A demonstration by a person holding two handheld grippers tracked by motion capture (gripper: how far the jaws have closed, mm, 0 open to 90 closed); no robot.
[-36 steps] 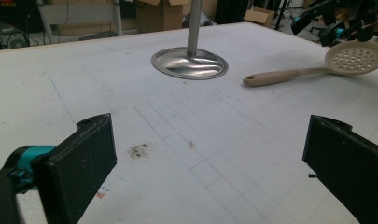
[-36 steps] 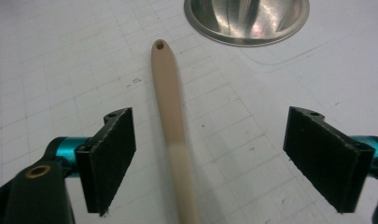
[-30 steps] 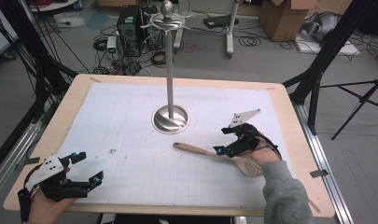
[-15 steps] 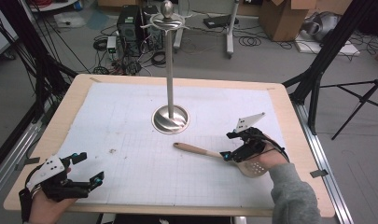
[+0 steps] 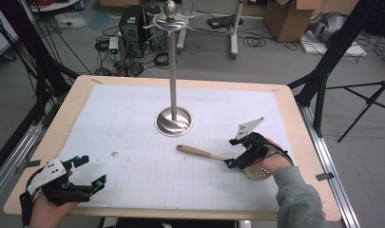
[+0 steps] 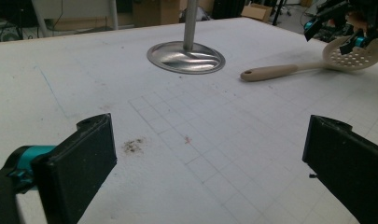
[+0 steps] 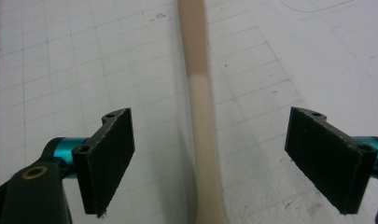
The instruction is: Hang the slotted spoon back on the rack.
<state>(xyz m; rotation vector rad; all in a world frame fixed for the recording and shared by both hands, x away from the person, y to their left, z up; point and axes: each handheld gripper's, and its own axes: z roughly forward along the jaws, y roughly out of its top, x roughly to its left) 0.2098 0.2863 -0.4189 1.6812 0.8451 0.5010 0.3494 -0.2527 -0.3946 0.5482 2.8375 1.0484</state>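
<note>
From the high view, a slotted spoon (image 5: pixel 214 155) lies on the white gridded surface (image 5: pixel 133 142) just in front of a metal stand (image 5: pixel 173 121), its wooden handle pointing left; the right gripper (image 5: pixel 233 163) hovers over its neck, while the left gripper (image 5: pixel 92 173) rests near the front-left corner. In the left gripper view the jaws stand wide apart — the spoon lies well beyond them. In the right gripper view the jaws are apart, either side of the handle (image 7: pixel 198 93), not touching it.
</note>
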